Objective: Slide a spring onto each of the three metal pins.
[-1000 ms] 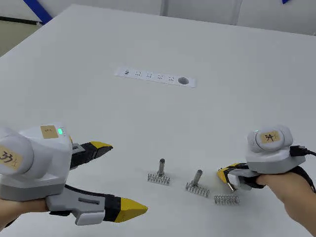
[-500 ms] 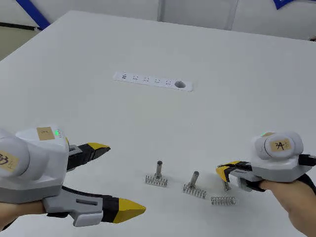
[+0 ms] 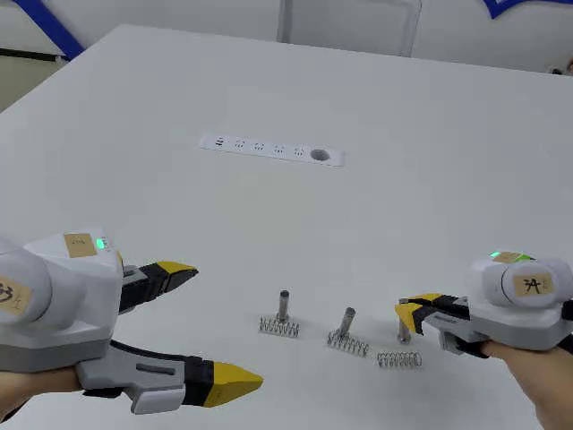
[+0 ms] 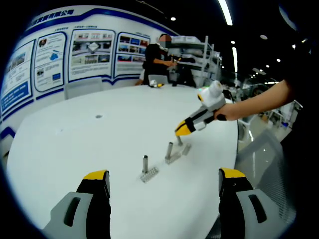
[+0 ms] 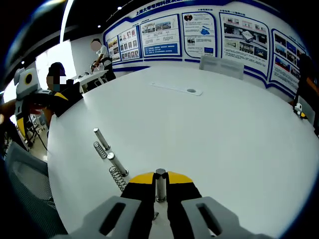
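Three short metal pins stand in a row on the white table: the left pin point(image 3: 284, 305), the middle pin point(image 3: 347, 319) and the right pin point(image 3: 404, 333). A spring lies at the foot of each: one point(image 3: 278, 327), another point(image 3: 347, 343), a third point(image 3: 398, 359). My right gripper point(image 3: 414, 307) comes in from the right, jaws closed to a narrow slit around the right pin point(image 5: 160, 185), which stands upright between the yellow tips. My left gripper point(image 3: 210, 327) hovers at the lower left, wide open and empty, a hand's width left of the pins point(image 4: 145, 163).
A white power strip point(image 3: 269, 149) lies flat farther back on the table point(image 3: 134, 134). People work at a far bench point(image 4: 159, 55), and a seated person point(image 5: 57, 89) is off the table's side. The table edge runs close behind the springs point(image 5: 118, 178).
The right pin was tilted at the right gripper's tips; it now stands upright, and the gripper has drawn slightly back to the right. The head camera shifted. The left gripper stays open.
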Action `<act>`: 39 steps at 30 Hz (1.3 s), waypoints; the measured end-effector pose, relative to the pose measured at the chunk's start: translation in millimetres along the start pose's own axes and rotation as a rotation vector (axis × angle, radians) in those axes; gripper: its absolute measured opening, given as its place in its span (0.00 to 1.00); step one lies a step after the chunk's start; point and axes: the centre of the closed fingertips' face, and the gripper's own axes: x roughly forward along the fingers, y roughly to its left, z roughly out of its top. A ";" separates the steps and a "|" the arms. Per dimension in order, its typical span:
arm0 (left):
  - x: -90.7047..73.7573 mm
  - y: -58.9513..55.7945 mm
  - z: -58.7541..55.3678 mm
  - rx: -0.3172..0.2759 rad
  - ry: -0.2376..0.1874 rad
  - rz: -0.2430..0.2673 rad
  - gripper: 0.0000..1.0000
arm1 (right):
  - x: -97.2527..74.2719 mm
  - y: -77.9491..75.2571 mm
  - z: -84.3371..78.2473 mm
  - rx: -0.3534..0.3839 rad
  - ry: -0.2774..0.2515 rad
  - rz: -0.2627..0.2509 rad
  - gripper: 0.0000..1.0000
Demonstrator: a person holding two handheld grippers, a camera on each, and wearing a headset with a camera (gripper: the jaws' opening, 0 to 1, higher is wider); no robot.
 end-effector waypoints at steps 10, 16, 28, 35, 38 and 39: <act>-0.4 -1.5 0.3 0.005 0.003 0.001 0.92 | -11.1 1.1 -5.6 -0.031 -0.037 -0.017 0.09; 0.8 -4.3 1.8 0.011 0.002 -0.005 0.92 | -14.5 -1.2 -9.2 -0.059 -0.020 -0.029 0.09; -2.6 -2.8 2.2 0.022 0.009 0.003 0.92 | -15.6 0.1 -13.9 -0.039 0.018 0.000 0.09; -5.0 2.0 6.4 0.018 -0.003 0.017 0.91 | -24.7 -1.4 -21.3 -0.036 0.029 0.004 0.20; -3.0 1.4 4.2 0.020 0.006 0.015 0.91 | -29.6 0.6 -25.6 -0.033 0.029 0.041 0.20; -2.0 0.3 3.2 0.020 0.010 0.009 0.91 | -30.3 6.1 -30.0 -0.052 0.047 0.097 0.21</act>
